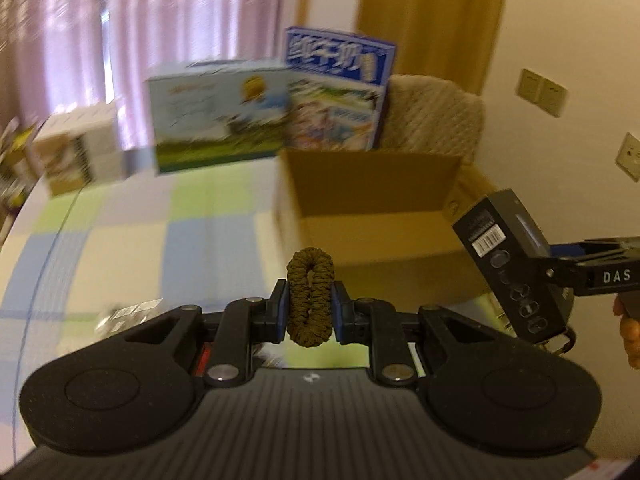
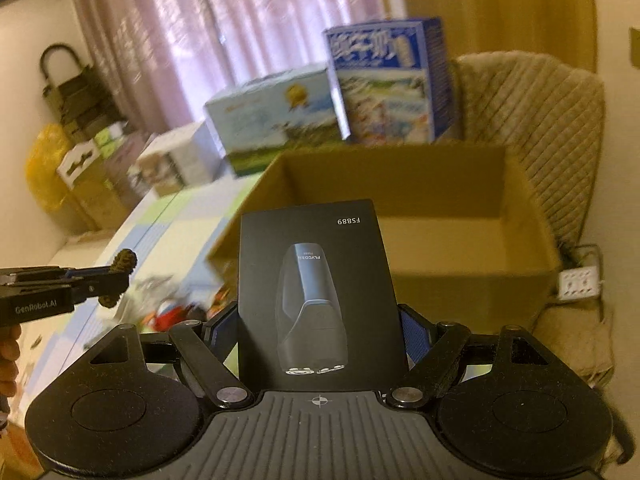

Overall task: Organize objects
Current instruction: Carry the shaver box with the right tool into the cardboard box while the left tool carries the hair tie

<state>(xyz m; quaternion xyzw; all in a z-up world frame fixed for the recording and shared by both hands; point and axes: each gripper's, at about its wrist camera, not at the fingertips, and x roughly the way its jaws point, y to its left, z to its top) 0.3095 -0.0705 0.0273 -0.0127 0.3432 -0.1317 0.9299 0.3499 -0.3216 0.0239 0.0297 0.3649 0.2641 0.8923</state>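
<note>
While your left gripper [image 1: 310, 304] clamps the scrunchie [image 1: 310, 296] and your right gripper [image 2: 320, 320] the shaver box [image 2: 316, 292], the cardboard box [image 2: 400, 264] looks empty.

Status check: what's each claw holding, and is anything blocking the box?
Left gripper shut on hair tie. Right gripper shut on black shaver box. Cardboard box open, unobstructed.

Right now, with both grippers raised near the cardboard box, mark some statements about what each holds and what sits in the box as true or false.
1. The left gripper is shut on a brown hair tie. True.
2. The right gripper is open and holds nothing. False: it grips a black shaver box.
3. The cardboard box is open at the top. True.
4. The hair tie lies inside the cardboard box. False: it is held between the left fingers, outside it.
</note>
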